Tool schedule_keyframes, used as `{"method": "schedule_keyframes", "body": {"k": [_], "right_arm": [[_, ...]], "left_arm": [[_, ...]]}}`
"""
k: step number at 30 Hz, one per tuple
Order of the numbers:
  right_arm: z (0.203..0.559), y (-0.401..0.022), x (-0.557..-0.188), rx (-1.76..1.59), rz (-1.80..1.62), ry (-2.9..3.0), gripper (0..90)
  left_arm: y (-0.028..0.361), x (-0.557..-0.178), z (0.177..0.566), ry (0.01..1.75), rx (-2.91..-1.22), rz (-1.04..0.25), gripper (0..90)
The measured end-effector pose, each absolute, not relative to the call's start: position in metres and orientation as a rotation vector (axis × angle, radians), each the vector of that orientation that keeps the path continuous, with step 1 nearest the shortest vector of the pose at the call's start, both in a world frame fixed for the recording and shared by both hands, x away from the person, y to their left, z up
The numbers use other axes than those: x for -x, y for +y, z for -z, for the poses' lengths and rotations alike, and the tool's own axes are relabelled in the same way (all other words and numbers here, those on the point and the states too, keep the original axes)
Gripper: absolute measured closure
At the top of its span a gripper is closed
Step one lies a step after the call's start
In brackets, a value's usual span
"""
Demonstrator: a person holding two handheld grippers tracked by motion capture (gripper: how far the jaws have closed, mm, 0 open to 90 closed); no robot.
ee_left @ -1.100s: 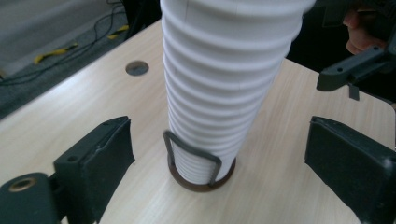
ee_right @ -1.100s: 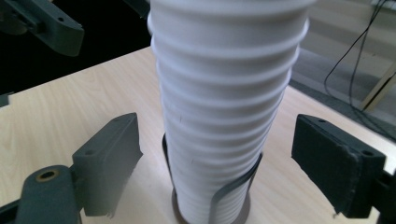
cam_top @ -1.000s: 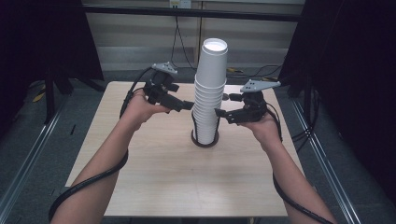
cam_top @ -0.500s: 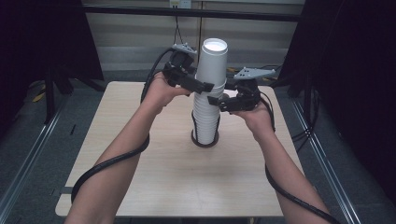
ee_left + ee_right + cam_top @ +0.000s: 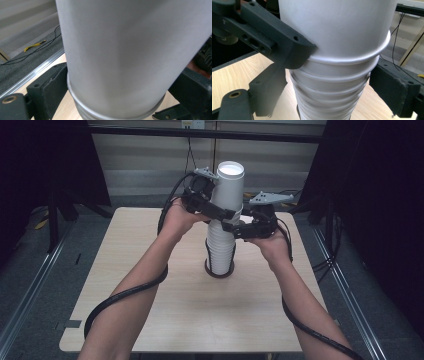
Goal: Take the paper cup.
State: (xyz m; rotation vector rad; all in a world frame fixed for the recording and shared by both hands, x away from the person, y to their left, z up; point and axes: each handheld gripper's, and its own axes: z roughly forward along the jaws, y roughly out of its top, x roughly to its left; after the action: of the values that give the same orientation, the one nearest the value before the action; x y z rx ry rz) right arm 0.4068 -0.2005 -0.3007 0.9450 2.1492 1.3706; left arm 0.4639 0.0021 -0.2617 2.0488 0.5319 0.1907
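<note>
Your stack of white paper cups [image 5: 221, 245] stands upside down in a dark ring [image 5: 220, 271] near the middle of the wooden table [image 5: 150, 310].

High view: your left gripper [image 5: 223, 213] is on the top cup [image 5: 229, 187] from the left, low on that cup near its rim, and your right gripper [image 5: 231, 227] is on the stack just beneath it from the right. Contact is not clear from up here.

Left gripper view fills that in: the top cup [image 5: 130, 55] sits between both black jaws, which have just been closing, and its wall meets them on each side, so the grip is on.

Right gripper view: its jaws straddle the stack [image 5: 332, 95] under the top cup's rolled rim [image 5: 352, 60]. The left jaw looks against the cups; the right jaw shows a gap, so that one is open around the stack, not clamped. The left gripper's jaw [image 5: 287, 47] presses the top cup [image 5: 337, 25] right at that rim, which the high view cannot resolve.
</note>
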Motion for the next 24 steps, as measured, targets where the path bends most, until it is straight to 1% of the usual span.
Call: {"method": "schedule_keyframes", "body": {"k": [9, 12, 13, 14, 24], "right_arm": [[0.2947, -0.2023, -0.4043, -0.931, -1.392, 2.110, 14.8], [0.2955, -0.2013, -0.4043, -0.912, -1.340, 2.113, 19.0], [0.2965, -0.2023, -0.4048, -0.911, -1.348, 2.112, 22.4], [0.2978, -0.2029, -0.4051, -0.921, -1.380, 2.117, 22.8], [0.2986, -0.2041, -0.4011, -0.895, -1.358, 2.131, 15.3]], "left_arm": [[0.0036, -0.4636, 0.2564, 0.550, -2.041, -0.207, 7.0], [0.0043, -0.4631, 0.2549, 0.545, -2.035, -0.209, 7.1], [0.0044, -0.4630, 0.2545, 0.546, -2.031, -0.205, 7.3], [0.0048, -0.4631, 0.2539, 0.546, -2.026, -0.205, 7.3], [0.0061, -0.4640, 0.2623, 0.546, -2.025, -0.192, 6.8]]}}
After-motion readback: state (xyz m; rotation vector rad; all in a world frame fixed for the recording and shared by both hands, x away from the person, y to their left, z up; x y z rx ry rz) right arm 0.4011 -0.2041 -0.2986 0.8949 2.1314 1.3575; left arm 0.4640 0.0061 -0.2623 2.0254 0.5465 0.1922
